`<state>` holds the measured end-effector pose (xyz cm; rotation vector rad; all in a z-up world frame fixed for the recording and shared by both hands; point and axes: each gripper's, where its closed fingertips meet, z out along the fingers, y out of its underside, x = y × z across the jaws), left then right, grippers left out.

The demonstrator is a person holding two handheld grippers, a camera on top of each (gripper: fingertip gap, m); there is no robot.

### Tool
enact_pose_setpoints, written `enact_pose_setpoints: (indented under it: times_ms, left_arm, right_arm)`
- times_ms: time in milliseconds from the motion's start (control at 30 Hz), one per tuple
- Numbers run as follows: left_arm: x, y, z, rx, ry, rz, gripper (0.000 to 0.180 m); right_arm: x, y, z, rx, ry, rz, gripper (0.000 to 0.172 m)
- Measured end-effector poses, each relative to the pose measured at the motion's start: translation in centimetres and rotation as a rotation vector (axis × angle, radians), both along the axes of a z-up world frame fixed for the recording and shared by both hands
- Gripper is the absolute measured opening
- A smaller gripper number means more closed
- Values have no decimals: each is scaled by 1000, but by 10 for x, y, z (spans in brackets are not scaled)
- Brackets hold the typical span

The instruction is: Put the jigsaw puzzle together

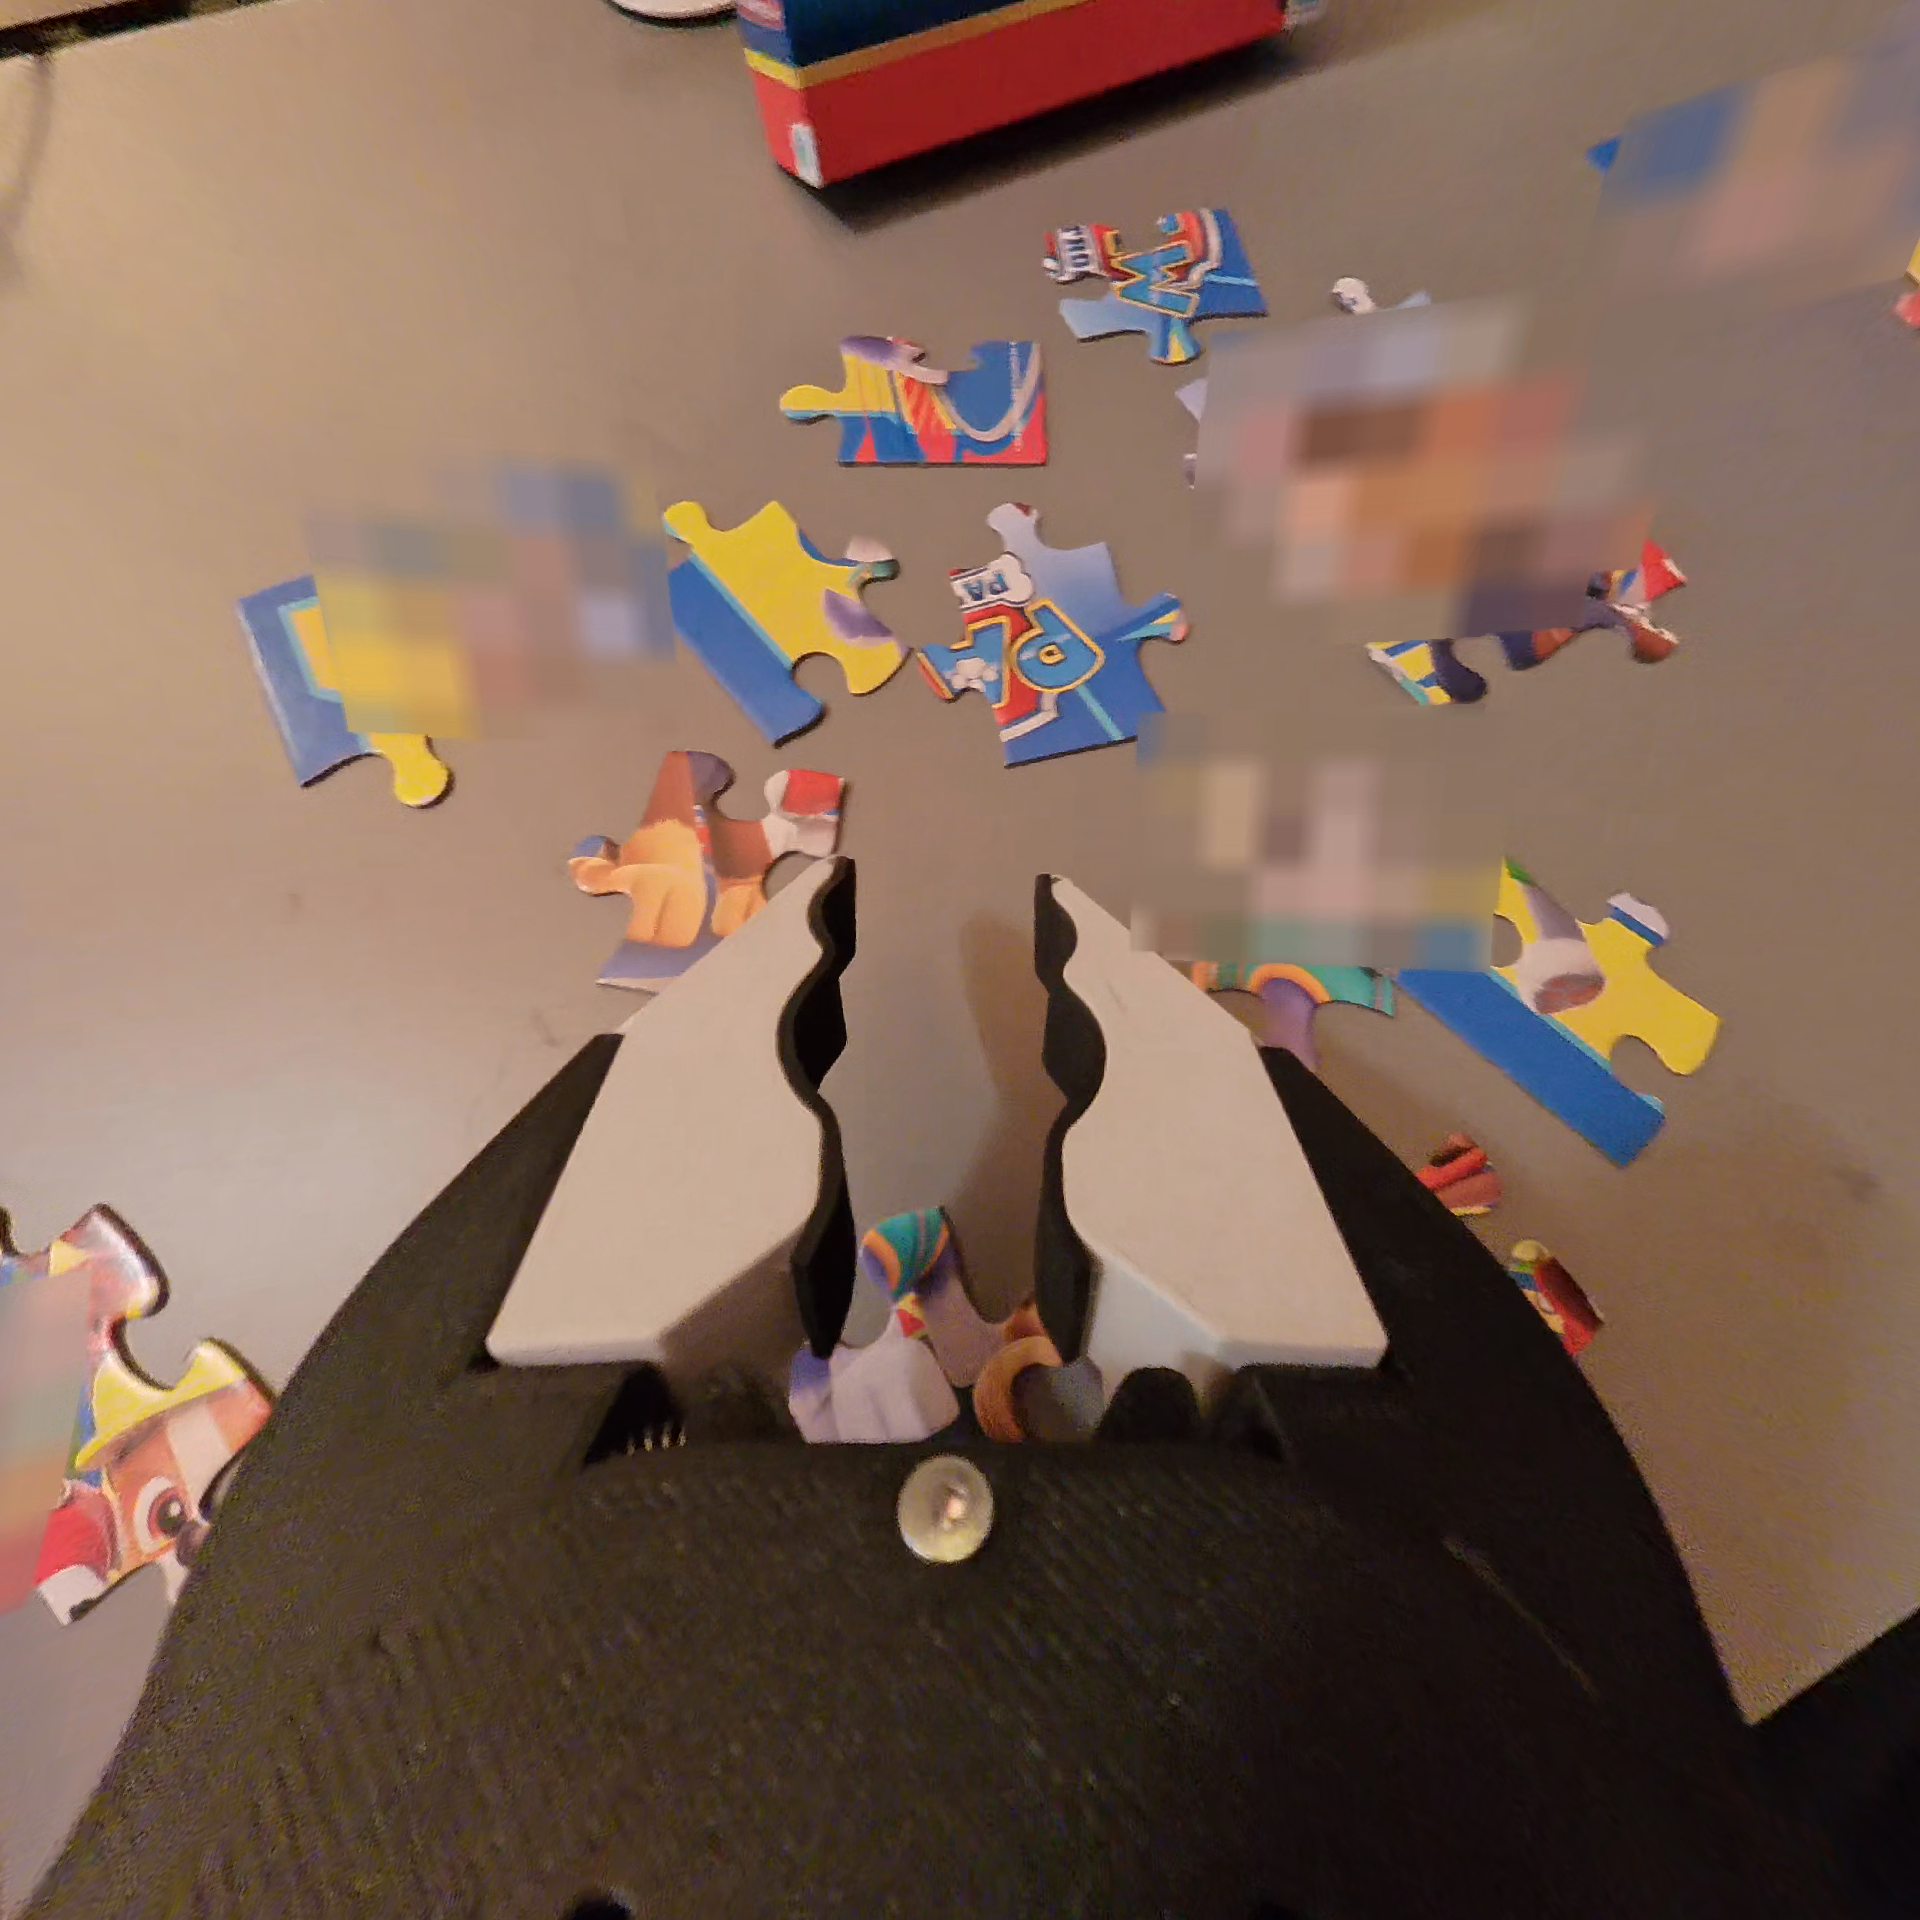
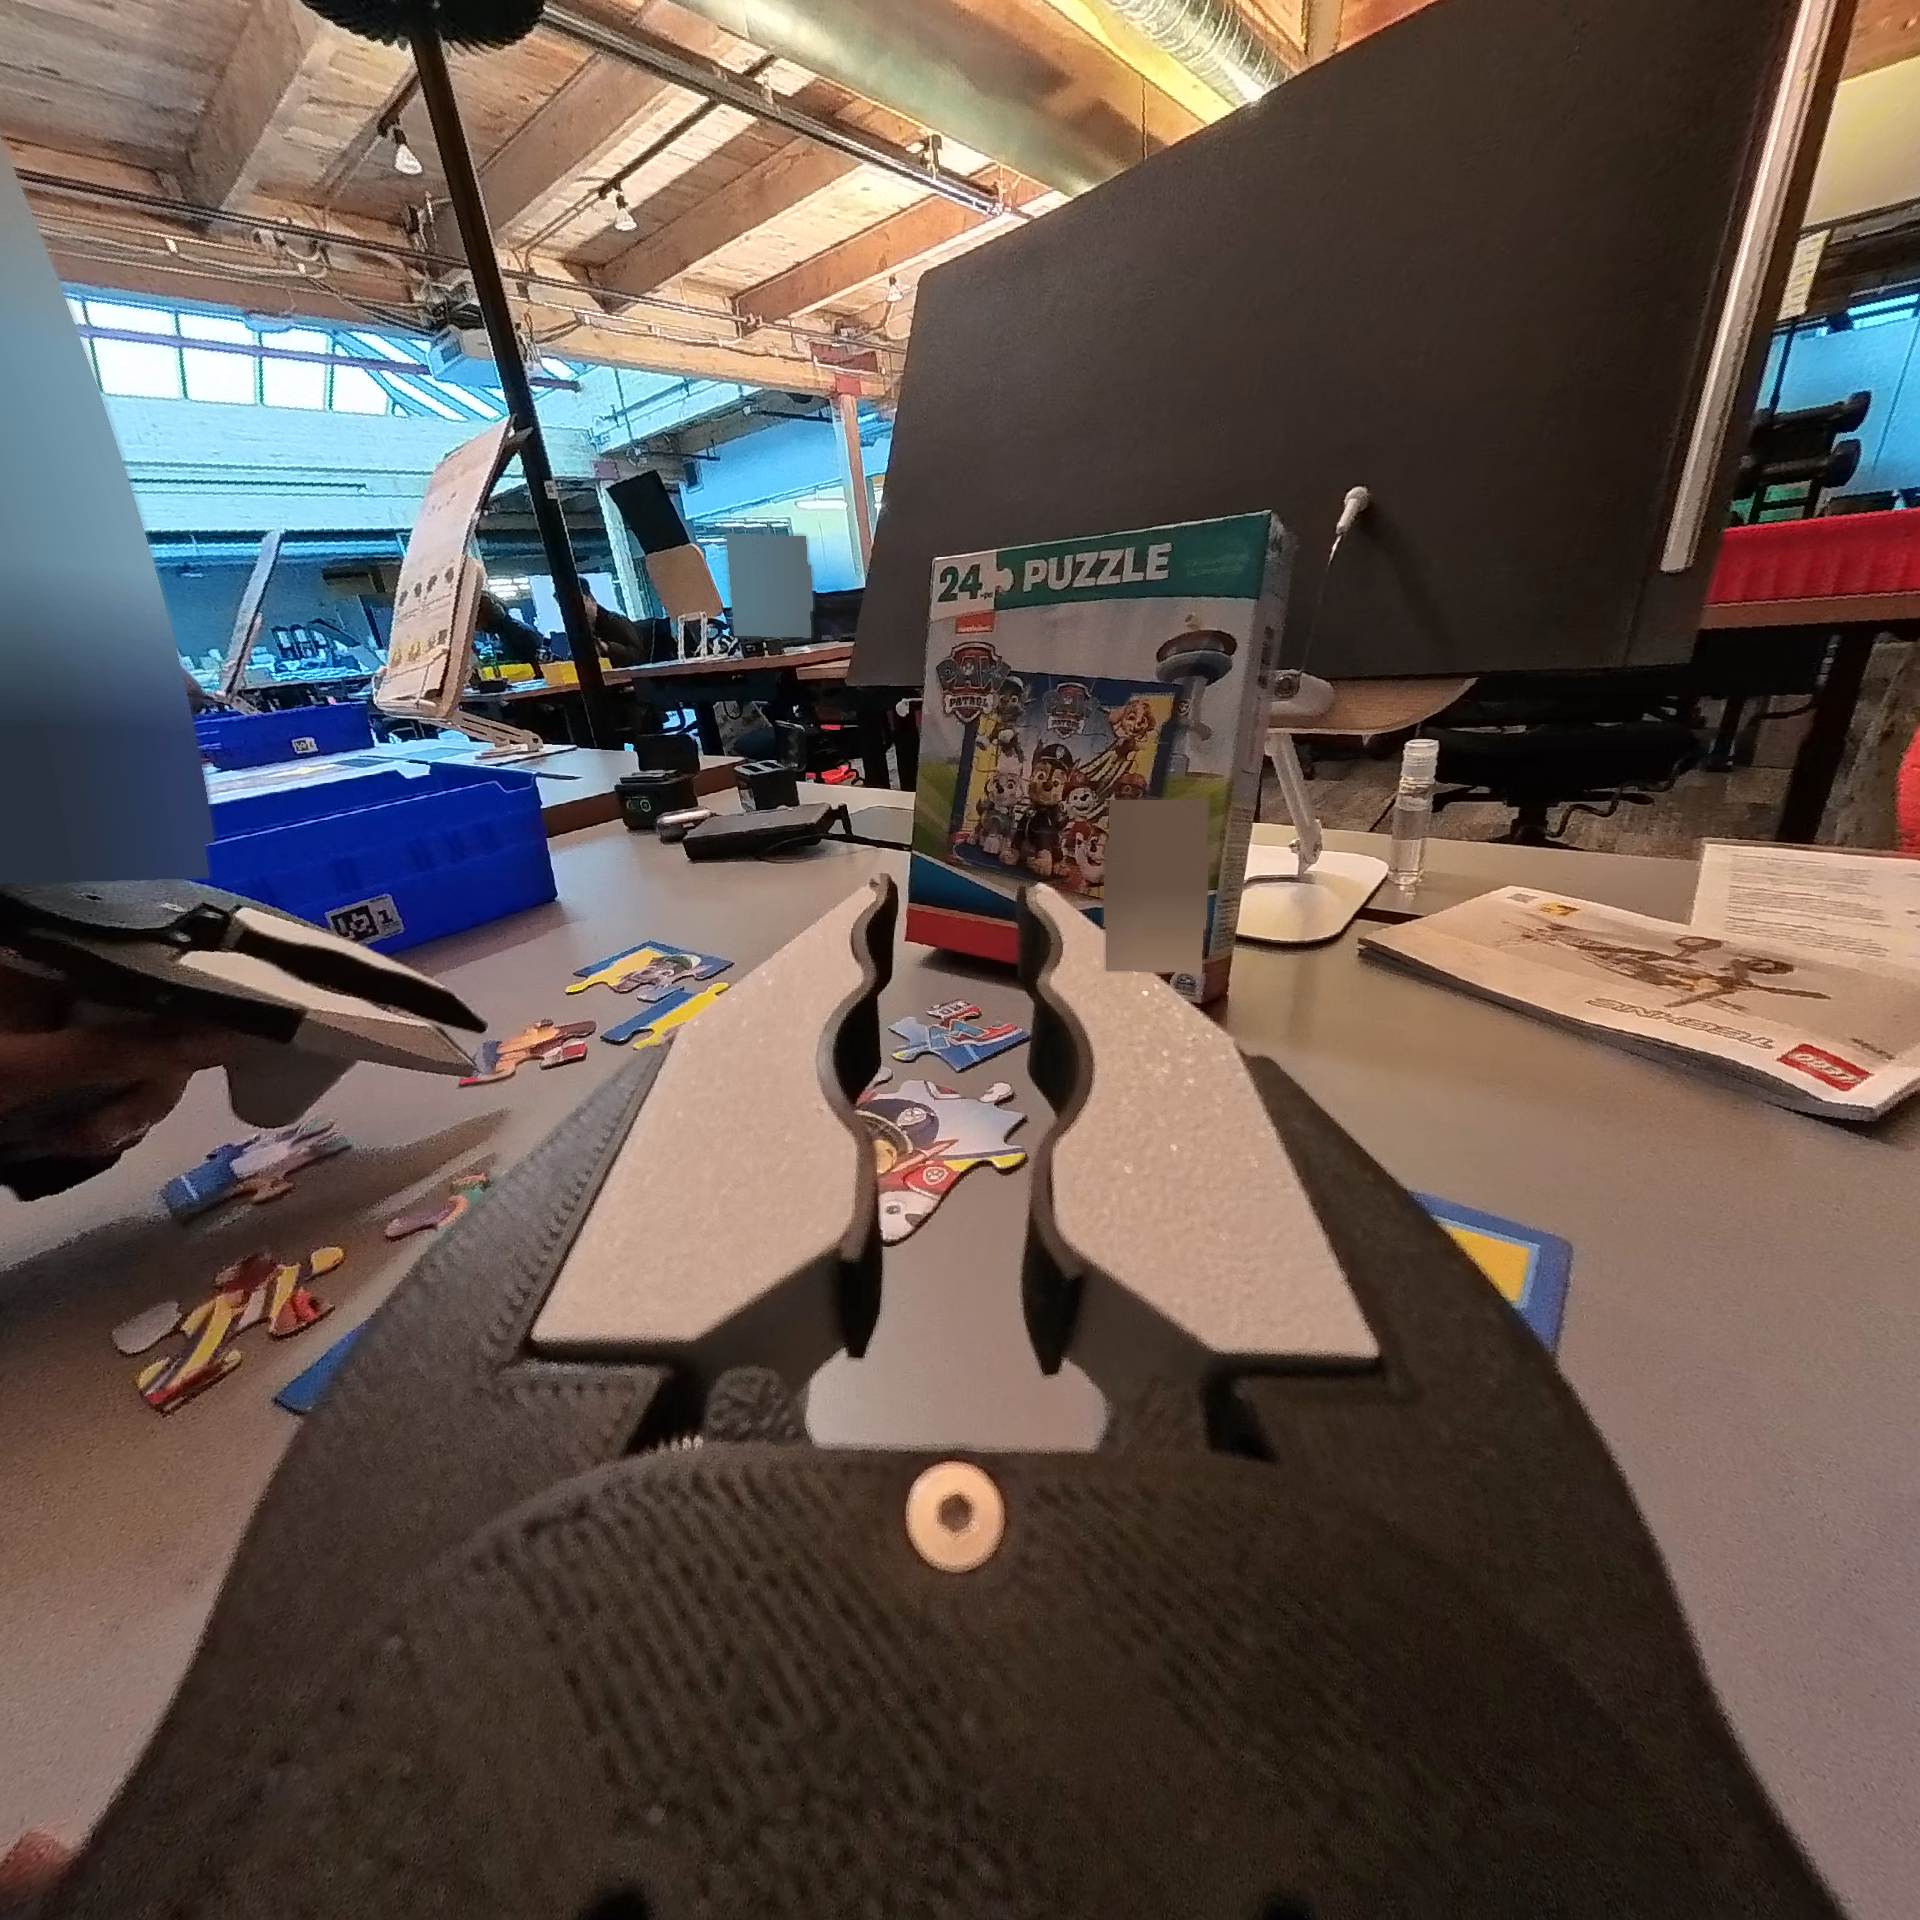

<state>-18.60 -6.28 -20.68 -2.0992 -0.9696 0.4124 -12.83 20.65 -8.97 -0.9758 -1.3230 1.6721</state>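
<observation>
Left claw (image 1: 945, 883): fingers parted, nothing between the pads, only bare desk (image 1: 312, 312) in the gap. Tips hover low over the desk. Nearest thing is the orange-and-brown puzzle piece (image 1: 707, 862), just beside the left fingertip at 10 o'clock; in the right wrist view the tip sits right at that piece's edge, contact cannot be told. Another piece lies under the claw body at 6 o'clock, partly hidden.

Further out from the left claw: yellow-and-blue piece (image 1: 779, 613) at 11 o'clock, blue-and-red piece (image 1: 1049, 644) at 12, a blue-edged yellow piece (image 1: 1558, 1018) at 3. Red-and-blue puzzle box (image 1: 987, 94) stands well apart at 12.

Right claw (image 2: 956, 914): fingers narrowly parted, holding nothing, raised above the desk. Through the gap a multicoloured piece (image 2: 935, 1153) lies flat below, not touched. Box at 12 o'clock, booklet (image 2: 1662, 987) at 2, blue bin (image 2: 395, 852) at 10.

Handling, judged: pieces look like thin flat card, light, fairly stiff, glossy face, so likely slippery and hard to lift off flat. Best hold is probably across opposite edges or on a protruding tab, tips nearly down on the desk. Hard squeeze could bend a tab.
</observation>
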Motion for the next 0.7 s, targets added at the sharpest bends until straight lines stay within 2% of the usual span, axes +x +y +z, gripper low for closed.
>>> enact_pose_setpoints:
  times_ms: [233, 500, 700]
  left_arm:
    - [-19, -36, -13, -30, -39, 135, 60]
    - [-25, -39, -28, -69, -55, 144, 65]
    - [-28, -40, -30, -38, -78, 153, 66]
  right_arm:
    - [1, 1, 0, -23, -1, 7, 21]
    - [-1, 0, -1, -13, -8, 5, 21]
    - [-1, 1, -1, -23, -10, 8, 21]
